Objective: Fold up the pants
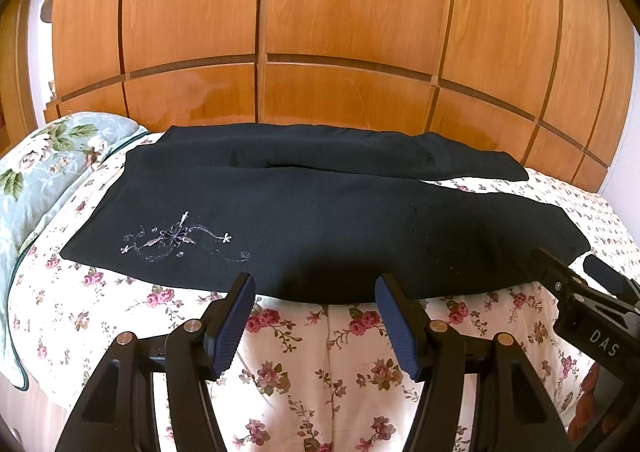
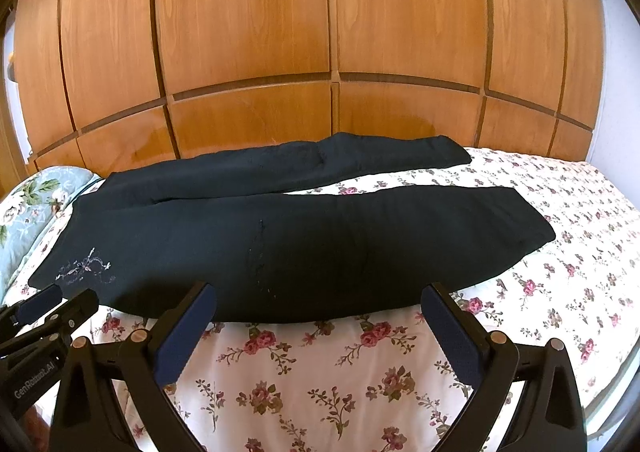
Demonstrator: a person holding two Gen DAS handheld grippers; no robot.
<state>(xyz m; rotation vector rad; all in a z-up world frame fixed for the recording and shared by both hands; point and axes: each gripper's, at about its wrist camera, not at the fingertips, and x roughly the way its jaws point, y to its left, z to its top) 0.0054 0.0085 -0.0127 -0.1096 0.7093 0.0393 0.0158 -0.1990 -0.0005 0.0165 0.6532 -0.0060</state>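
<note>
Black pants (image 1: 320, 211) lie flat across the bed, waist to the left, both legs stretching right with a gap between them. A pale embroidered flower (image 1: 176, 238) marks the near leg close to the waist. My left gripper (image 1: 316, 284) hovers open just short of the near leg's front edge, nothing between its blue pads. In the right wrist view the same pants (image 2: 312, 244) lie ahead and my right gripper (image 2: 320, 292) stands wide open at the near leg's front edge, empty. Each gripper shows in the other's view: the right gripper (image 1: 576, 272), the left gripper (image 2: 60, 302).
The bed wears a white sheet (image 1: 320, 364) printed with pink roses. A pale green floral pillow (image 1: 48, 163) lies at the left end. A wooden wardrobe (image 1: 320, 31) rises right behind the bed. The bed's right edge (image 2: 612, 372) drops off at the far right.
</note>
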